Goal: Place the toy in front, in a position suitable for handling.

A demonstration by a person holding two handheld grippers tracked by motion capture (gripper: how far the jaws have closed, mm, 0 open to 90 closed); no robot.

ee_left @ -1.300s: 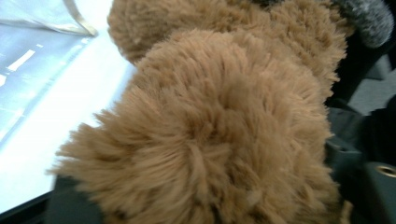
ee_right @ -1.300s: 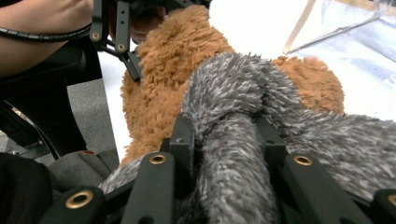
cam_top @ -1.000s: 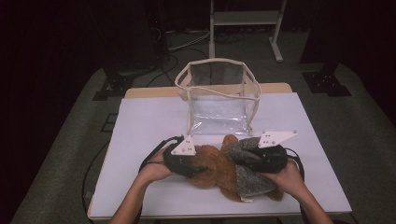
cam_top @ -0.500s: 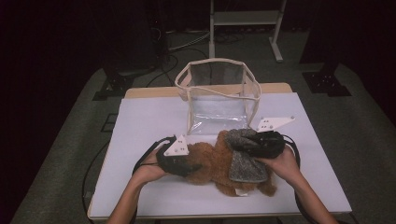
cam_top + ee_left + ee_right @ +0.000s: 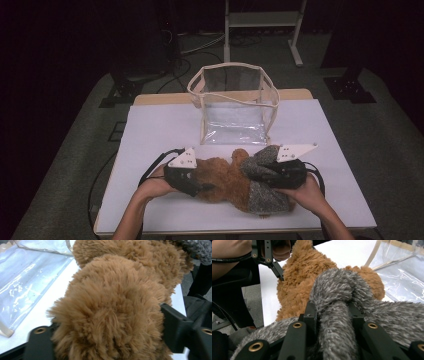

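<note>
- The high view gives the whole layout: the brown plush toy [image 5: 227,179] lies on the white bench [image 5: 150,130] between the left hand-held gripper [image 5: 192,184] and the right hand-held gripper [image 5: 262,172], with a clear bag [image 5: 232,102] standing beyond both.
- The left gripper view shows the toy's brown fur bulging between the jaws; they have just been opening, and whether the pads press the fur is hidden by the pile.
- The right gripper view shows what the high view cannot: its jaws clenched on a knotted grey fuzzy scarf [image 5: 342,302] wrapped on the toy, with the left hand-held gripper's tips at the fur beyond.
- From above, the grey fabric covers the toy's right end, and its face is not to be made out.
- The bag is cut off in both gripper views.
</note>
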